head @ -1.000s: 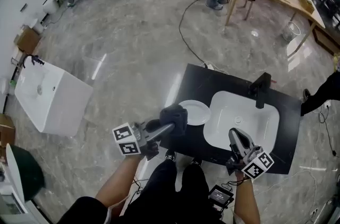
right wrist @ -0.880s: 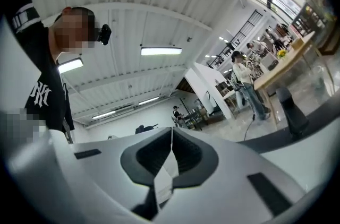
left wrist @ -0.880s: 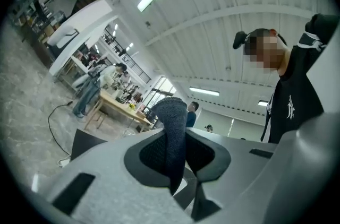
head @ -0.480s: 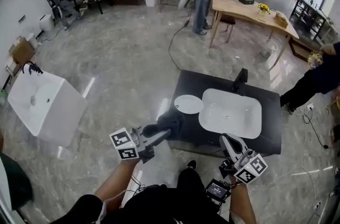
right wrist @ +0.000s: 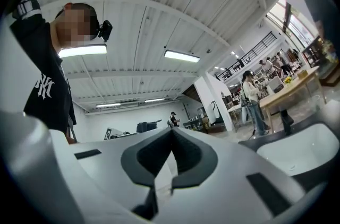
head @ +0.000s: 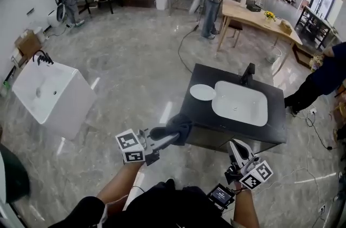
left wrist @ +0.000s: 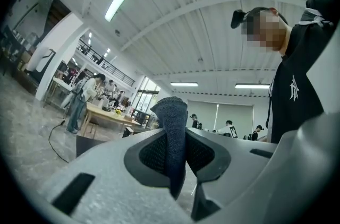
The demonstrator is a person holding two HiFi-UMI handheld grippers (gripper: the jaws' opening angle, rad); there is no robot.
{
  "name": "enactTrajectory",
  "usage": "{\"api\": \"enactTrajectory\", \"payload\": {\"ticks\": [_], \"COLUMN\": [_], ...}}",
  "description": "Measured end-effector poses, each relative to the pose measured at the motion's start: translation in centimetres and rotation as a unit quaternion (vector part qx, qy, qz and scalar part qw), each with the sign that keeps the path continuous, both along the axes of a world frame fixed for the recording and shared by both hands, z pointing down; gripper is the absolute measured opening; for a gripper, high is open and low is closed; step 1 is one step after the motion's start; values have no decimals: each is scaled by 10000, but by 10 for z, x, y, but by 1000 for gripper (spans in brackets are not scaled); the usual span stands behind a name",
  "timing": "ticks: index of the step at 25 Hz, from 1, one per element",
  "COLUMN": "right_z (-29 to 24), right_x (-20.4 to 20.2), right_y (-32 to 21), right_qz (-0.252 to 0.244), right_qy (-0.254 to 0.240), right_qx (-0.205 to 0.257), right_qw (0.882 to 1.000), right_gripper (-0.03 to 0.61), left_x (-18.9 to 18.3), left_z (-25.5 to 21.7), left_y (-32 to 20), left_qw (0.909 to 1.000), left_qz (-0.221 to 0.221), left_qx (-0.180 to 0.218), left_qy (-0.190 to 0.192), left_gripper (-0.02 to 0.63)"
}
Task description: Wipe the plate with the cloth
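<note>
Our left gripper [head: 168, 139] is clamped on the dark cloth [head: 179, 126], which bunches past its tips, off the near-left of the white basin [head: 240, 105]. The plate [head: 203, 92] lies flat just left of the basin on the black counter [head: 192, 113], ahead of the cloth and a little to its right, well apart. It is round, white and looks bare. Our right gripper [head: 237, 149], closed on nothing, hangs at the basin's near side, so we judge the left one nearer.
</note>
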State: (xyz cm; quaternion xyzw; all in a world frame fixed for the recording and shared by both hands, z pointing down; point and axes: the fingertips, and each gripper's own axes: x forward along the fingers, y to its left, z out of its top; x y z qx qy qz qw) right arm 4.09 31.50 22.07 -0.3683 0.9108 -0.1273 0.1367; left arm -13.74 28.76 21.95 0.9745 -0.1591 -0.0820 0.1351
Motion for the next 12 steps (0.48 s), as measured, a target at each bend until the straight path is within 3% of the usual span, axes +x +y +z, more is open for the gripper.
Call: {"api": "enactTrajectory", "payload": {"ticks": [7, 12], "right_z": [-8, -6], "right_x": [3, 34], "right_y": [42, 70], "right_qz": [-221, -357], "right_qy": [49, 206], "right_qx": [125, -18], "right_qw": [9997, 9991], "right_gripper": [3, 3], "left_x": [13, 47], "left_z": [-13, -20], "left_y": [46, 65], "left_qw": [10000, 9997], "left_qz": [-67, -170], "left_qx": [-31, -139], "left_qy": [41, -57], "left_gripper": [54, 54]}}
